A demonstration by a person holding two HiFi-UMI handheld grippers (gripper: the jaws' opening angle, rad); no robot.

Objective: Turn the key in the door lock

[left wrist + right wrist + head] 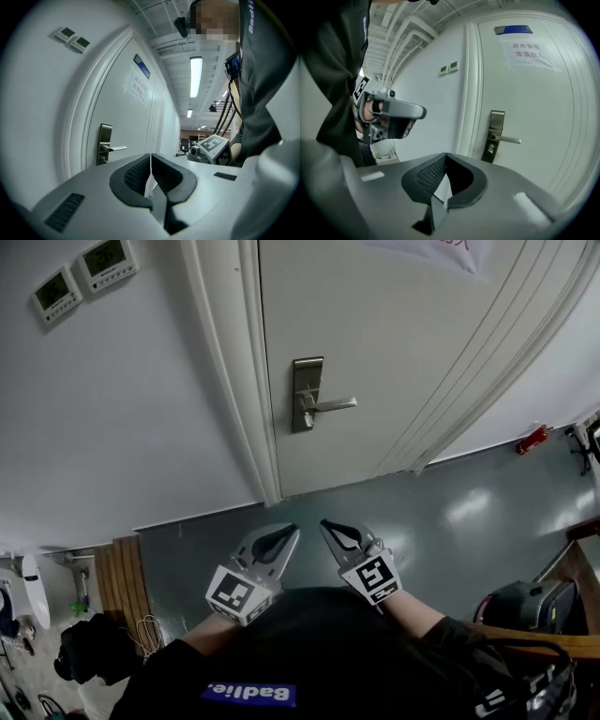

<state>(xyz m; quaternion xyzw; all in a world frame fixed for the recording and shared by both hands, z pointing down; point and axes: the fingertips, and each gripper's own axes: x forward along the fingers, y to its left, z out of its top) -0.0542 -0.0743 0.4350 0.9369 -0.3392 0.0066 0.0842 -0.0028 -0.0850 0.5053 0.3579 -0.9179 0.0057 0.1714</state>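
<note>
The lock plate (307, 376) sits on the left edge of the white door (394, 343), with a lever handle (335, 406) sticking out to its right. A small stub shows on the plate just under the handle, but it is too small to tell whether it is the key.

Both grippers are held well short of the lock plate, low in the head view over the grey floor (450, 521) and close to the person's chest. The left gripper (290, 532) and the right gripper (327, 525) are side by side, near each other but apart, and both point toward the door. Each gripper's own view shows its jaws clenched tip to tip with nothing between them.

To the left of the lock plate, past the door frame, two wall panels (106, 263) hang high on the white wall. Above the lock plate a paper notice (527, 52) is stuck to the door. Far to the right of the lock plate, a small red object (532, 439) lies at the foot of the wall.
</note>
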